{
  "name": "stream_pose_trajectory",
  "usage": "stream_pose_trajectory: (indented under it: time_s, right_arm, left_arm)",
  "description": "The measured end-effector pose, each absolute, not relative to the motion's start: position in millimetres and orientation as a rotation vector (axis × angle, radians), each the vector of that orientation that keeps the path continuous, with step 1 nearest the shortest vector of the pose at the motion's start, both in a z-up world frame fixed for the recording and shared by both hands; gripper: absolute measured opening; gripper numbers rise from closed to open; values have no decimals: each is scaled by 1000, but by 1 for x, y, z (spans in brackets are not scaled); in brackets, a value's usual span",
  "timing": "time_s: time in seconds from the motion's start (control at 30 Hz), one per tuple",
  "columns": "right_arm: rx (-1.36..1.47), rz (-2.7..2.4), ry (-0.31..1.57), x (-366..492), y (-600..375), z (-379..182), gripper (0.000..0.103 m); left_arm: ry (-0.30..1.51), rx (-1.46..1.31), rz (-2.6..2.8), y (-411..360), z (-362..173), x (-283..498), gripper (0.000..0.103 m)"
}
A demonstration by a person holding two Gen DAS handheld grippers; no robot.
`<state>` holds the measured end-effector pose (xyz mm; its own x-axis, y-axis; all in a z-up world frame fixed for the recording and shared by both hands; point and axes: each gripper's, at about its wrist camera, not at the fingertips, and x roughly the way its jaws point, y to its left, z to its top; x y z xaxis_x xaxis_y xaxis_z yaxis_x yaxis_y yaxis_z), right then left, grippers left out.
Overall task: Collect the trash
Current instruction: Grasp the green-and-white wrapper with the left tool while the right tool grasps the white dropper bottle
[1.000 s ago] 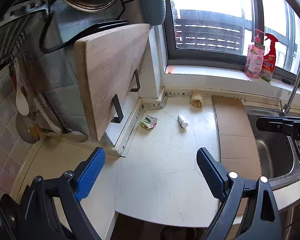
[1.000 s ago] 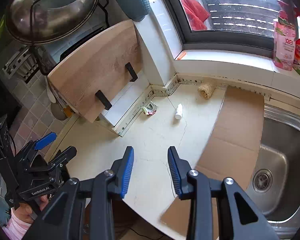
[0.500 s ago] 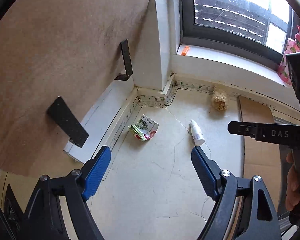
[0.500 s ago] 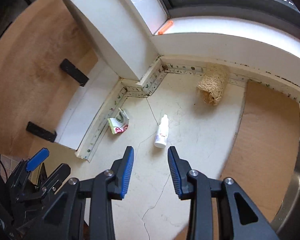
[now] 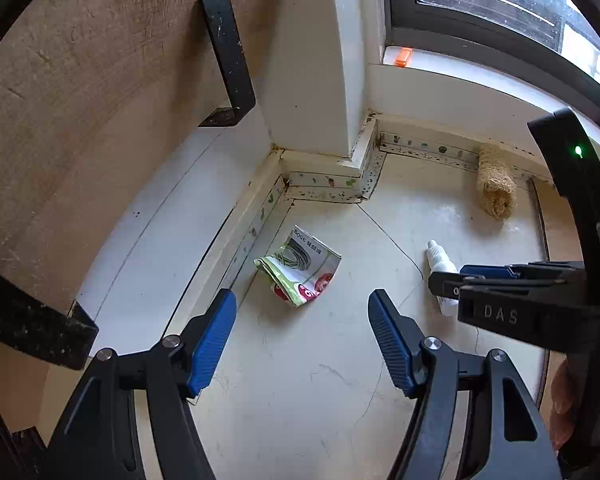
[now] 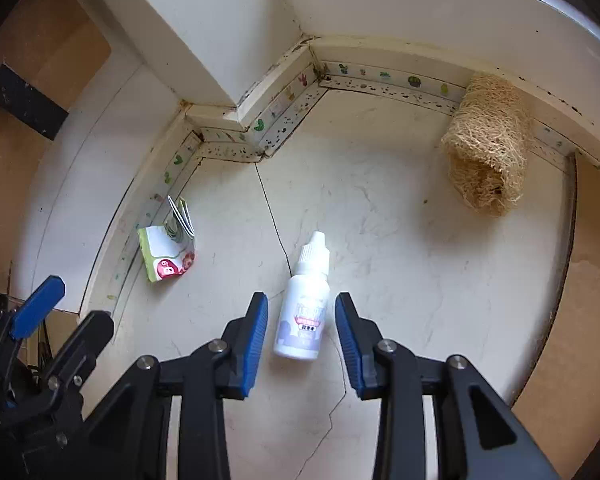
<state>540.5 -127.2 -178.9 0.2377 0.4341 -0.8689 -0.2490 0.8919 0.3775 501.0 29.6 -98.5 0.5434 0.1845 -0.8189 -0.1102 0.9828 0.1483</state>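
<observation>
A crumpled green-and-white food packet [image 5: 300, 270] lies on the white counter near the wall trim; it also shows in the right wrist view [image 6: 168, 252]. A small white dropper bottle [image 6: 304, 312] lies on the counter, cap pointing away; in the left wrist view the bottle [image 5: 440, 262] is partly hidden by the right gripper. My left gripper [image 5: 300, 340] is open and empty, just short of the packet. My right gripper [image 6: 301, 340] is open, its fingers on either side of the bottle's lower body without touching it.
A tan loofah scrubber [image 6: 486, 144] lies against the back wall trim. A wooden board with black brackets [image 5: 100, 80] leans at the left. Brown cardboard [image 6: 572, 320] covers the counter at the right. An orange item [image 5: 403, 56] sits on the window sill.
Both grippers have moved forward and down toward the counter corner. The left has closed in on the packet. The right now straddles the bottle and has opened wider.
</observation>
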Motion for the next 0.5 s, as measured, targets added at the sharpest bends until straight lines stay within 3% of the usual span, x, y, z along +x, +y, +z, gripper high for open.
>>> stream_pose_trajectory:
  time_s: [0.1,0.5]
  right_arm:
    - [135,465,1251,539,-124,-185,25]
    - [136,475,1173,534,-153,-175,24]
  left_arm:
    - [997,73,181,33,-106,511,67]
    - [1033,40,292,49,-143,543,67]
